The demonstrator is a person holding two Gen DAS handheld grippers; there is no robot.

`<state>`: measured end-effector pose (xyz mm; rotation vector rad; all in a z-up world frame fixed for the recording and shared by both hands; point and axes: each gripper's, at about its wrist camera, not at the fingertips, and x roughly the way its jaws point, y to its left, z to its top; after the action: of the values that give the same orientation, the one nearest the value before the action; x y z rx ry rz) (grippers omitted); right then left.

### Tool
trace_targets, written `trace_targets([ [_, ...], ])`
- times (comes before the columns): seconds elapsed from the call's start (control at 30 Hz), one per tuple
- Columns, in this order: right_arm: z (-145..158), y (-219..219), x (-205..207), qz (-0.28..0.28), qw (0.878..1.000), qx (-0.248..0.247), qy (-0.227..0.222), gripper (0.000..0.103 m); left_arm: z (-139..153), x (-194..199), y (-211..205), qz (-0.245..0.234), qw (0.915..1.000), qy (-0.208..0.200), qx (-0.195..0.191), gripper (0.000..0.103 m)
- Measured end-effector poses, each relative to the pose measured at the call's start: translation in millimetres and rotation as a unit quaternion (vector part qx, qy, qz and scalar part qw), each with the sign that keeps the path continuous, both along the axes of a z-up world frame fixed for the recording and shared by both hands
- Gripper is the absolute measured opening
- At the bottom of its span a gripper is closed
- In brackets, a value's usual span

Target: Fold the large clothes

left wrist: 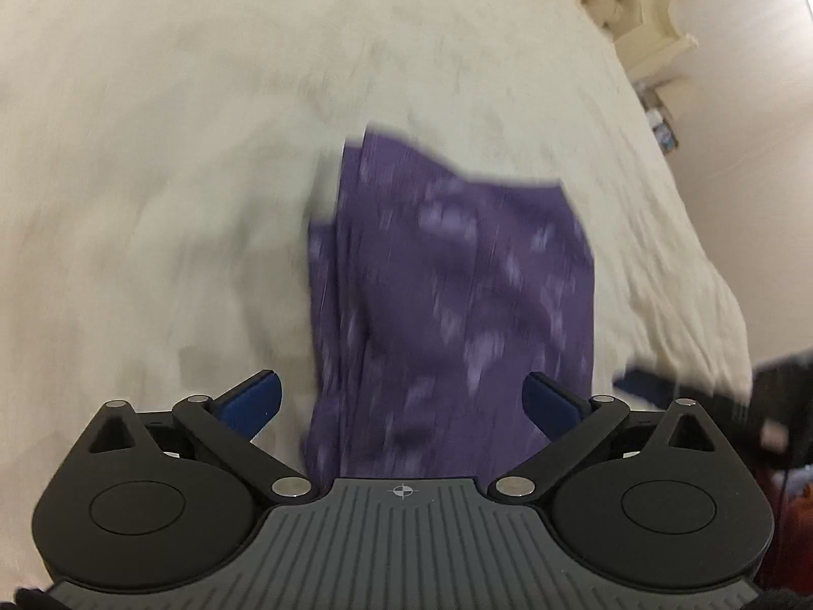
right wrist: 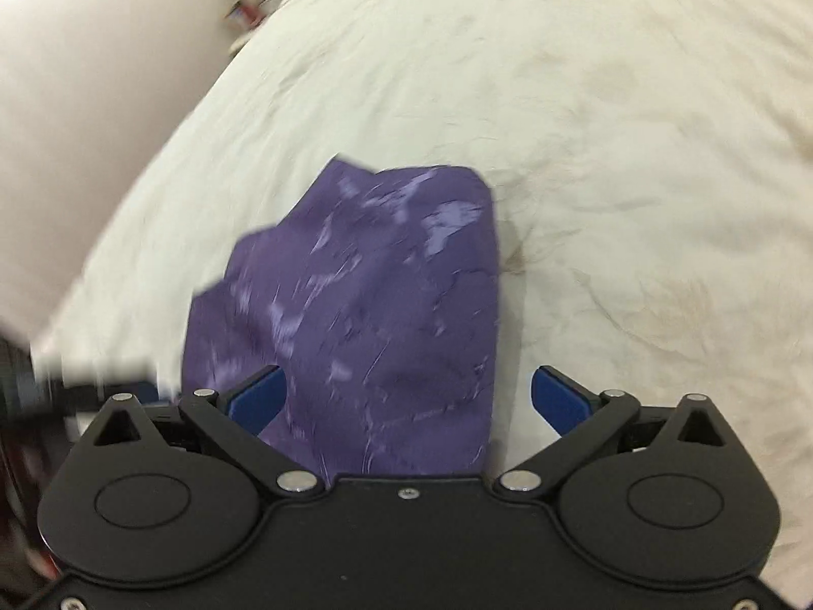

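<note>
Most of the folding looks done: the purple garment (left wrist: pixel 447 274) lies on the bed (left wrist: pixel 152 152) as a compact, layered stack, its far edges uneven. Both jaws stand wide, the left hand-held gripper (left wrist: pixel 404 401) and right hand-held gripper (right wrist: pixel 409 396) holding nothing. Perhaps one last fold or squaring-up remains.

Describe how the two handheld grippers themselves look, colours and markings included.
Both are black, with round pivot housings either side and silver pins on angled linkage arms that carry blue finger pads. The left gripper has a grey ribbed centre plate with a small crosshair mark. The right gripper has a plain black plate with a screw.
</note>
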<state>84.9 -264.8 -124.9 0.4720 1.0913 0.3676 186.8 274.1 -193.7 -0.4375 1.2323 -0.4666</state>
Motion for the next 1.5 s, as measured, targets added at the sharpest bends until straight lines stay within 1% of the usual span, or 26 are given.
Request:
trace_targets([
  [0.1,-10.1,-8.0,8.3,-0.015,0.999,0.038,0.009,0.102,-17.0,-9.3,1.5,-0.005,0.9993,0.033,-0.019,0.103],
  [0.2,-27.3,-3.4,19.6,-0.009,0.998,0.059,0.029,0.102,-33.5,-14.7,-6.2,-0.022,0.9978,0.056,-0.027,0.103],
  [0.3,-48.4,2.8,28.4,-0.004,0.995,0.078,0.058,0.102,-48.3,-10.7,-18.3,-0.036,0.9956,0.074,-0.044,0.103],
  [0.43,-67.8,14.9,31.9,0.012,0.990,0.117,0.072,0.103,-63.9,0.4,-27.3,-0.038,0.9930,0.096,-0.057,0.103],
  [0.5,-73.6,21.1,34.6,0.013,0.989,0.127,0.072,0.103,-69.4,4.7,-26.2,-0.037,0.9916,0.105,-0.067,0.103],
  [0.6,-81.7,22.9,39.0,-0.001,0.986,0.151,0.071,0.103,-70.7,7.3,-22.9,-0.038,0.9899,0.114,-0.075,0.103],
  [0.67,-83.9,19.3,42.1,-0.012,0.982,0.170,0.085,0.103,-71.4,7.7,-22.8,-0.039,0.9890,0.117,-0.081,0.102],
  [0.7,-83.4,16.2,44.4,-0.015,0.980,0.177,0.093,0.102,-72.2,8.3,-23.6,-0.037,0.9885,0.117,-0.089,0.102],
  [0.73,-82.5,14.2,46.2,-0.017,0.979,0.180,0.099,0.097,-71.9,8.2,-25.5,-0.033,0.9881,0.116,-0.096,0.100],
  [0.77,-79.4,13.7,46.7,-0.016,0.980,0.174,0.099,0.093,-69.8,7.4,-28.5,-0.030,0.9880,0.111,-0.102,0.100],
  [0.8,-75.0,13.3,46.9,-0.009,0.982,0.163,0.094,0.084,-68.2,8.7,-33.6,-0.031,0.9884,0.105,-0.105,0.100],
  [0.83,-71.2,12.1,46.7,0.001,0.984,0.157,0.086,0.078,-65.0,8.0,-40.5,-0.033,0.9893,0.098,-0.103,0.100],
  [0.9,-64.3,5.0,48.9,0.012,0.984,0.160,0.076,0.072,-62.1,8.1,-54.5,-0.037,0.9903,0.091,-0.098,0.100],
  [1.0,-51.3,-13.6,58.4,0.024,0.987,0.148,0.055,0.072,-60.5,13.9,-78.1,-0.030,0.9901,0.084,-0.109,0.100],
  [1.07,-44.8,-33.6,66.7,0.025,0.988,0.147,0.047,0.072,-56.7,24.1,-102.9,-0.032,0.9905,0.072,-0.112,0.100],
  [1.1,-40.8,-44.7,71.9,0.026,0.988,0.144,0.041,0.072,-54.0,30.7,-116.9,-0.036,0.9907,0.065,-0.114,0.100],
  [1.23,-21.0,-96.4,97.1,0.029,0.994,0.108,0.014,0.072,-40.3,66.5,-181.3,-0.050,0.9901,0.037,-0.125,0.100],
  [1.33,-6.8,-137.6,121.2,0.021,0.996,0.081,-0.004,0.072,-30.9,96.1,-233.4,-0.066,0.9901,0.014,-0.123,0.100],
  [1.4,0.6,-164.4,136.3,0.016,0.998,0.064,-0.016,0.073,-29.7,112.9,-263.3,-0.069,0.9911,0.002,-0.114,0.100],
  [1.47,2.1,-181.6,149.5,0.004,0.999,0.043,-0.019,0.076,-32.1,122.8,-283.5,-0.050,0.9953,-0.011,-0.083,0.100],
  [1.5,1.9,-185.7,154.8,-0.004,1.000,0.021,-0.017,0.080,-35.7,126.3,-290.6,-0.033,0.9973,-0.013,-0.063,0.099],
])
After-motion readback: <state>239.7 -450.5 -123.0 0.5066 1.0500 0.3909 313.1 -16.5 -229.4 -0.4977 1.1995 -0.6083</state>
